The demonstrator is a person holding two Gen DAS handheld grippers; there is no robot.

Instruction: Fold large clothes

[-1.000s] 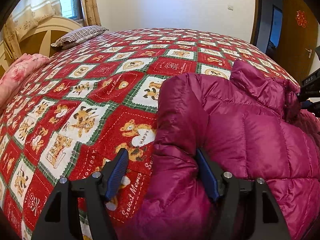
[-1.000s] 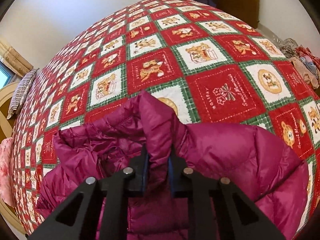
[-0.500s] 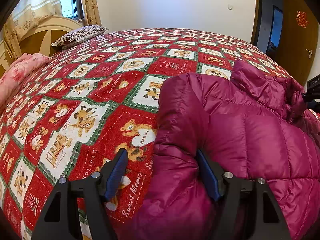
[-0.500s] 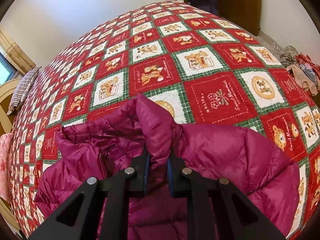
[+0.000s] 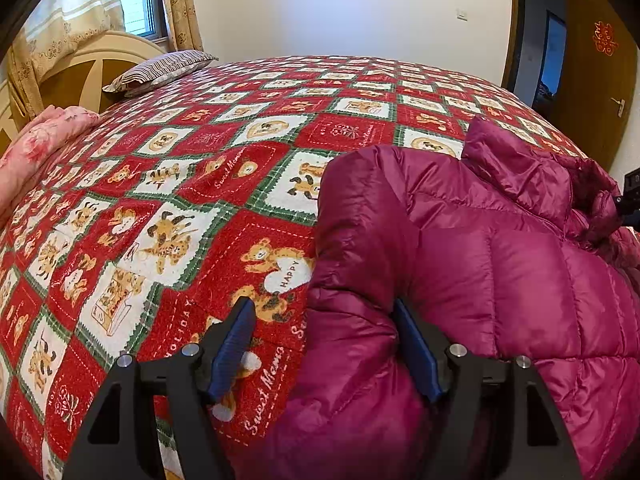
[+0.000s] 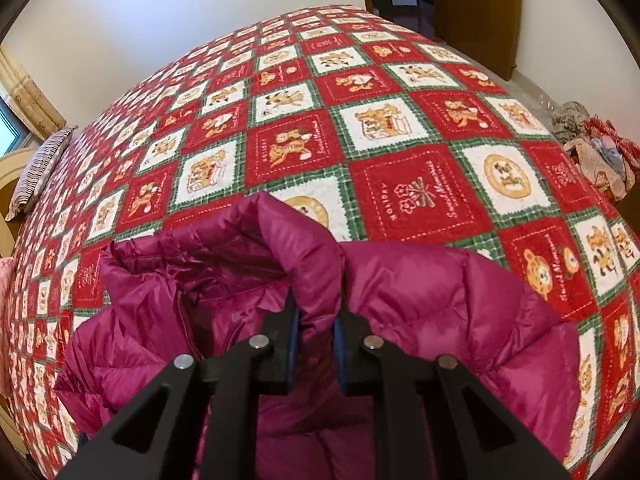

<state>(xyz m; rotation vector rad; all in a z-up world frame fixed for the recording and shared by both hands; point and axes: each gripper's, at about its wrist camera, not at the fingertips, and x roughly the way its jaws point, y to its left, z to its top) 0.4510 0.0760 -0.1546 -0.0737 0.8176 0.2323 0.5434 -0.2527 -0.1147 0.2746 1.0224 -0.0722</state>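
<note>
I have the jacket (image 5: 500,272) lying on the bed (image 5: 224,184), on the red, green and white bear quilt, and I take it as my landmark.

My left gripper (image 5: 324,344) stands wide at the jacket's left edge. Its right pad sits against a puffed fold of the jacket, while its left pad hangs over bare quilt, clear of the fabric. Some of the fold bulges into the gap between the jaws, but they do not pinch it.

My right gripper (image 6: 316,344) is nearly closed and holds the jacket's collar (image 6: 300,240), which stands up between the blue pads. In the left wrist view a bit of that gripper shows at the jacket's far right side, by the collar.

Beyond the jacket, at the head of the bed, lie a striped pillow (image 5: 160,70) and a pink blanket (image 5: 44,136). Past the foot of the bed, to the jacket's right, a heap of clothes (image 6: 592,148) lies on the floor near a wooden door (image 6: 476,8).
</note>
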